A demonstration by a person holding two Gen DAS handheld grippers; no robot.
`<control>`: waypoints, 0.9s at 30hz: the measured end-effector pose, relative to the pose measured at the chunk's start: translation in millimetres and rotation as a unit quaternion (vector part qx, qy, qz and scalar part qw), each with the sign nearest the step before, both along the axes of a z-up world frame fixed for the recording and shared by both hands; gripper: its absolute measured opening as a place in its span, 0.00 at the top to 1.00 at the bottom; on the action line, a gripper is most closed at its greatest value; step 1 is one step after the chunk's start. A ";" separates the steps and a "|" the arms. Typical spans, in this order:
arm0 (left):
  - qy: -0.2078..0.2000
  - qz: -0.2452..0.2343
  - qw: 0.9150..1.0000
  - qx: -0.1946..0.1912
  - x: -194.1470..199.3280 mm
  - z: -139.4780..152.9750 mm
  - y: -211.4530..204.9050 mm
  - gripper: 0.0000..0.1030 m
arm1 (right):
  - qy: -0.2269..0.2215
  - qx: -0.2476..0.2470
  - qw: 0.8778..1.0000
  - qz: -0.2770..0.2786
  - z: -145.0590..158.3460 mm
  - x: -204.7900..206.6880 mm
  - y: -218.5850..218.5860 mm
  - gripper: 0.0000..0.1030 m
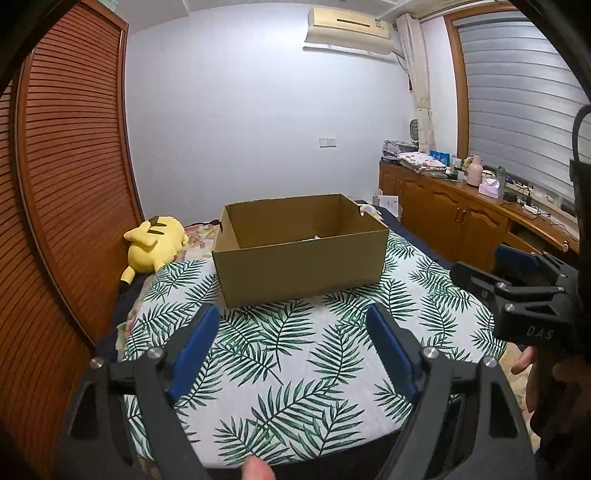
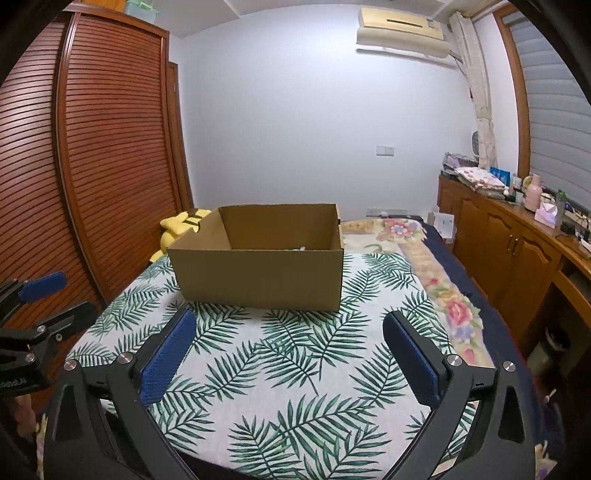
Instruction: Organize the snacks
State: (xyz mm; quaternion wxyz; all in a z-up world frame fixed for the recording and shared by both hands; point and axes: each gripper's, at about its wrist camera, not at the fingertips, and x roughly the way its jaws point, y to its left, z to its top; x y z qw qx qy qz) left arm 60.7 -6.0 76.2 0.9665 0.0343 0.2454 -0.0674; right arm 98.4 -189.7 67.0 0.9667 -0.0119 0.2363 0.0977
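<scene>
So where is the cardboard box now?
The box sits on the leaf-print cover on the bed, straight ahead of both open grippers, with the yellow plush to its left by the wardrobe.

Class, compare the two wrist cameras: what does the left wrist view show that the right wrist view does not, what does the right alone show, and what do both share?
Only the left wrist view shows the whole yellow plush toy lying left of the box; the right wrist view shows just part of it.

Only the right wrist view shows the full floral blanket running along the bed's right side.

Both show the open cardboard box on the palm-leaf cover, the air conditioner, the wooden cabinet, and the left hand-held gripper and right hand-held gripper, each open and empty.
</scene>
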 end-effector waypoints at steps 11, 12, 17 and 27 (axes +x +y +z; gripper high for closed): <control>0.003 0.028 1.000 -0.009 -3.8 -13.9 6.3 0.20 | -0.006 -0.005 1.000 -0.006 -3.6 -10.8 -0.3 0.00; 0.002 0.029 1.000 -0.009 -4.5 -14.5 6.6 0.20 | -0.008 -0.007 1.000 -0.006 -3.2 -12.1 0.4 0.00; 0.000 0.035 0.999 -0.007 -5.2 -16.8 8.0 0.20 | -0.012 -0.012 1.000 -0.008 -2.4 -13.3 3.4 0.00; 0.001 0.040 0.999 -0.012 -4.0 -16.4 10.8 0.20 | -0.011 -0.011 1.000 -0.008 -3.6 -14.3 4.4 0.00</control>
